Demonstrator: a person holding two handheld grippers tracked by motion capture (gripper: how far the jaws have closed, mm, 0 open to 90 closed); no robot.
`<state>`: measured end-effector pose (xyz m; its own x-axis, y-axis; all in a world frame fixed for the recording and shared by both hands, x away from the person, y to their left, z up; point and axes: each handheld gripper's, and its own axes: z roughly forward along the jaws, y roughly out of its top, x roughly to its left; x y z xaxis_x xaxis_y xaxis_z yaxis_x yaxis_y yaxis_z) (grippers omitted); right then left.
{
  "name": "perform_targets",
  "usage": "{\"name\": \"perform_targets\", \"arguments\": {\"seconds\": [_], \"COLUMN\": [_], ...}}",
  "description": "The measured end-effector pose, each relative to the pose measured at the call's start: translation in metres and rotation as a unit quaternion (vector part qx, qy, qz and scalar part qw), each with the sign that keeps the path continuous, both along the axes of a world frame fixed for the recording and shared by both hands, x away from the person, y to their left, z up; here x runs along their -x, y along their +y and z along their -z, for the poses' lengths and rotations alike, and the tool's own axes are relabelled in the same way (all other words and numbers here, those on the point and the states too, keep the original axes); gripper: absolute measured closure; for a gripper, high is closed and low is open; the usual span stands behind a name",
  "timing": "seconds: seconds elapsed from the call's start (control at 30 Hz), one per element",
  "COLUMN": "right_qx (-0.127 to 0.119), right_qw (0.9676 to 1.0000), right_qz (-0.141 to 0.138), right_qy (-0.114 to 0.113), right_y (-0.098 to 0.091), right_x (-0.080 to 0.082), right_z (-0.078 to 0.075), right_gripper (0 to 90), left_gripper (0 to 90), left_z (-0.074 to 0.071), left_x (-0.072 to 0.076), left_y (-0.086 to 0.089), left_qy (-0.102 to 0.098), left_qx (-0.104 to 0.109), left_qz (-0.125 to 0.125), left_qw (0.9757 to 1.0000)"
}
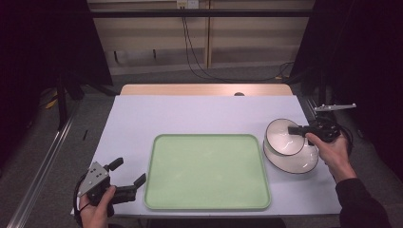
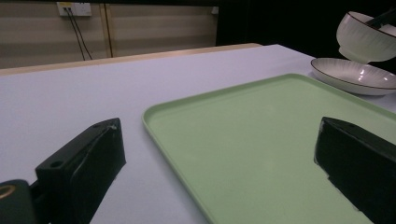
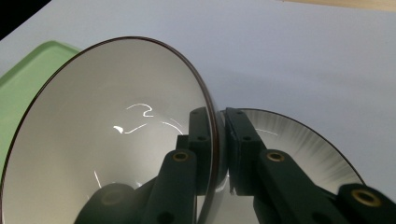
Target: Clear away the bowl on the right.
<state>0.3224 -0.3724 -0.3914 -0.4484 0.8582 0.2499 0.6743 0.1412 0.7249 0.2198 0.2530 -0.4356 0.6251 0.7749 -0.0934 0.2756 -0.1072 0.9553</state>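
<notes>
1. The right hand-held gripper (image 1: pixel 293 129) is clamped on the rim of a white bowl (image 1: pixel 284 136): in the right gripper view one jaw sits inside the wall and the other outside, pinching the thin edge (image 3: pixel 219 140).
2. The bowl hangs tilted just above a shallow white plate (image 1: pixel 304 161) at the right edge of the desk (image 1: pixel 142 114); from the left gripper view it is clear of the plate (image 2: pixel 355 74), not resting on it.
3. The left hand-held gripper (image 1: pixel 128 173) rests at the desk's near left corner with its jaws spread wide and nothing between them, aimed across the green tray (image 1: pixel 207 172).
4. Risk, as I judge it: the hold is on a narrow, glazed rim only, so the bowl's weight hangs to one side of the pinch. It could swing or slip out, especially on a quick turn of the wrist.
5. A slip here would drop the bowl onto the plate beneath, and both could chip.
6. If the bowl is headed for the tray, the tray's raised rim (image 1: pixel 263 156) lies just beside the plate and is the one thing to clear; a low carry could knock the bowl's foot on it.
7. The tray's bed is bare, and the idle left hand-held gripper stands well apart from that path.
</notes>
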Motion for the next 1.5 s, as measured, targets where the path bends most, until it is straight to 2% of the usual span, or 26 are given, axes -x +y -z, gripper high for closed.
{"name": "perform_targets", "arguments": {"seconds": [0.67,1.1,1.5], "right_qx": [0.003,0.002,0.000], "right_qw": [0.9995,0.9991,0.9979], "right_qz": [-0.029,-0.040,-0.063], "right_qy": [0.011,0.014,0.013], "right_y": [0.030,0.046,0.065], "right_x": [-0.014,-0.022,-0.035], "right_z": [-0.002,-0.003,-0.004], "right_gripper": [82.1,82.0,82.1], "left_gripper": [1.8,1.8,1.8], "left_z": [0.000,0.000,0.000], "left_x": [0.000,0.000,0.000], "left_y": [0.000,0.000,0.001], "left_qy": [-0.001,0.001,0.001], "left_qx": [-0.001,0.001,0.000], "left_qz": [-0.001,0.000,-0.003], "left_qw": [1.0000,1.0000,1.0000]}}
